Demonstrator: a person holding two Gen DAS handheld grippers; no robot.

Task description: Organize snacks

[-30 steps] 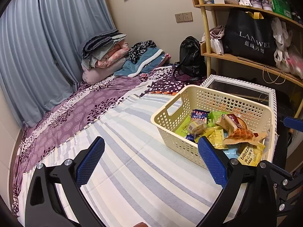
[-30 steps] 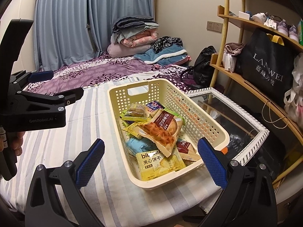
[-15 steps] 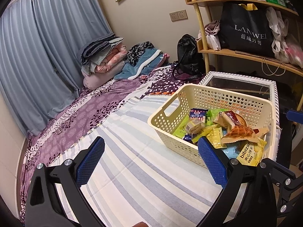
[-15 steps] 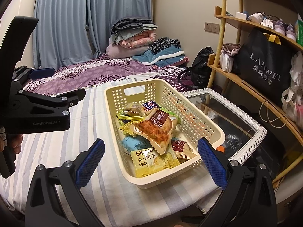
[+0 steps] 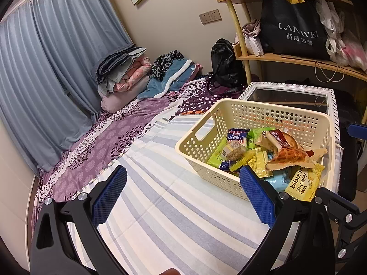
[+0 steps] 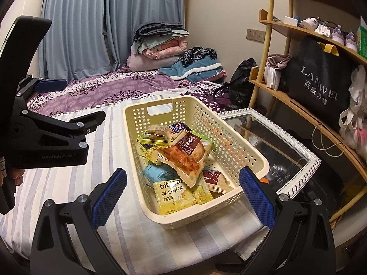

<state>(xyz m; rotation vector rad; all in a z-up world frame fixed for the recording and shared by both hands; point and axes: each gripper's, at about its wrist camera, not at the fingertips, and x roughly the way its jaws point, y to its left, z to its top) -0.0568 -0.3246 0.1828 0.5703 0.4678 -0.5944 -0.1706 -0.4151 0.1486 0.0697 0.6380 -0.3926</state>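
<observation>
Snacks all in the basket, both grippers empty

The basket (image 6: pixel 195 151) sits at the right edge of the striped sheet (image 6: pixel 68 183) on the bed, beside the glass table (image 6: pixel 284 142), with the snacks (image 6: pixel 183 160) heaped loose inside and none on the sheet. The left gripper (image 5: pixel 182 198) and right gripper (image 6: pixel 182 198) hang wide open, holding nothing. Gathering looks done; sorting or tidying the heap, if wanted, has not begun.
</observation>
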